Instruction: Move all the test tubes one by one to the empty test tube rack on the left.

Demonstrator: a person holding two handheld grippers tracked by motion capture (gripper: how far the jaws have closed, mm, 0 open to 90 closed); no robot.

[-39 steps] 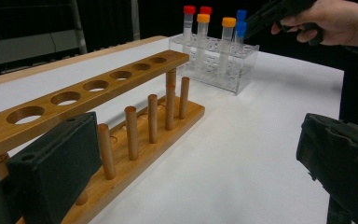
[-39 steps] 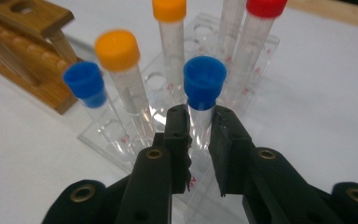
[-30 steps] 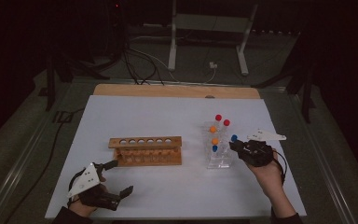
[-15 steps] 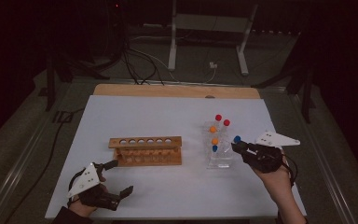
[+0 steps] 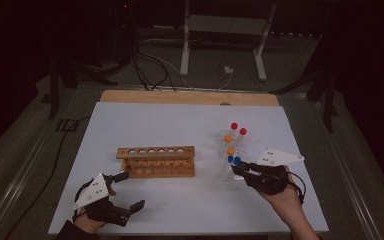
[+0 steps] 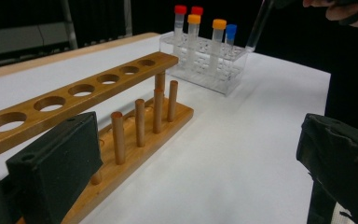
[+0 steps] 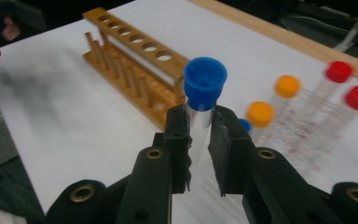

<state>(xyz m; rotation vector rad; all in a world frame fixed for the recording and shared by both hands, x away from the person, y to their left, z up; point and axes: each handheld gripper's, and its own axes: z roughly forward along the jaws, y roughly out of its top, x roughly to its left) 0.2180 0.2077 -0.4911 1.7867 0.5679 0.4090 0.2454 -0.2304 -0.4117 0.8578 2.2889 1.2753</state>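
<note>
Right gripper view shows a blue-capped tube (image 7: 204, 93) pinched just under its cap between the jaws of the right gripper (image 7: 199, 140), lifted clear of the clear plastic rack (image 5: 231, 167). From above, that gripper (image 5: 242, 170) hangs at the rack's near right corner, where two red-capped tubes (image 5: 238, 129), two orange-capped ones (image 5: 228, 144) and another blue one (image 5: 230, 159) stand. Further left lies the wooden rack (image 5: 156, 161), its holes empty. Left gripper (image 5: 125, 191) rests near it, jaws wide apart, holding nothing.

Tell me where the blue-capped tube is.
Blue-capped tube is clamped in the right gripper, beside the clear rack at the table's right.
</note>
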